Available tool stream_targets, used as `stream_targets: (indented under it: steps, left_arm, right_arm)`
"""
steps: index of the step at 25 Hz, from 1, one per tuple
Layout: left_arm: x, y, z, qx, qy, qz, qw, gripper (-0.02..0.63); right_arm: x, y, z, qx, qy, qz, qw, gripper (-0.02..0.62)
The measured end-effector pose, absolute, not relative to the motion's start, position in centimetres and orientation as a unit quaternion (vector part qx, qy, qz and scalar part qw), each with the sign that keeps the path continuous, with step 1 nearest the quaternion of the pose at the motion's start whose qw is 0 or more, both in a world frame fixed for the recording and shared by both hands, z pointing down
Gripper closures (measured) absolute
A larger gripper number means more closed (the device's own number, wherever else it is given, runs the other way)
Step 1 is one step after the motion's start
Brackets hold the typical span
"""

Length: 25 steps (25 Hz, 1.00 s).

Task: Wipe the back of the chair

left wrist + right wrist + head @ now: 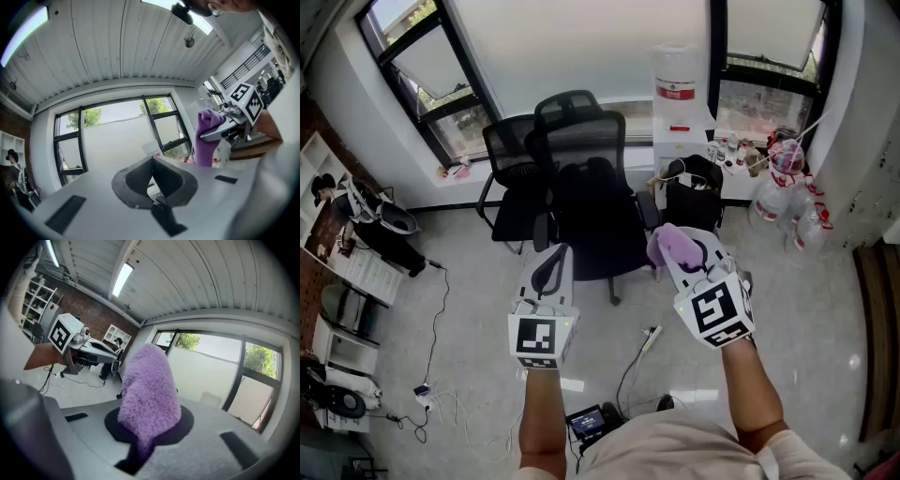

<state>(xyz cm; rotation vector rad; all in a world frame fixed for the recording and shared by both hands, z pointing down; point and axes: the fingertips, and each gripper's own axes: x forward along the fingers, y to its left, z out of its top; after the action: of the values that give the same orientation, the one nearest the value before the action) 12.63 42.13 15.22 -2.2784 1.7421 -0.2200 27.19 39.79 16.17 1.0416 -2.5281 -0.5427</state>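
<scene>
Purple cloth (149, 390) is sitting clamped in the right gripper (684, 255). The left gripper (551, 274) is hanging closed and empty. The black chair (592, 202) is standing ahead near the window, well apart from both. Pressed unsteadied, it could roll away, or its mesh back could drag the cloth loose.

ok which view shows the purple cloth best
The right gripper view: the purple cloth fills its centre, fluffy pile clear, pinched in the right gripper's shut jaws. The head view shows only a small bunch at that gripper's tip; the left gripper view shows it side-on, smaller.
</scene>
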Motion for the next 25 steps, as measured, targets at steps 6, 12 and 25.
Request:
stream_targets:
  steps: [6, 12, 25]
  left_arm:
    - [13.4, 42.0, 15.4, -0.782, 0.604, -0.082, 0.130, 0.600]
    - [14.4, 41.9, 15.4, -0.780, 0.607, -0.083, 0.131, 0.600]
    - [15.7, 42.7, 15.4, -0.766, 0.622, -0.090, 0.132, 0.600]
  right_arm:
    - [28.0, 39.7, 16.2, 0.367, -0.893, -0.192, 0.175, 0.578]
    - [28.8, 39.5, 16.3, 0.363, -0.895, -0.191, 0.173, 0.578]
    - [30.5, 39.0, 16.4, 0.358, -0.901, -0.186, 0.157, 0.572]
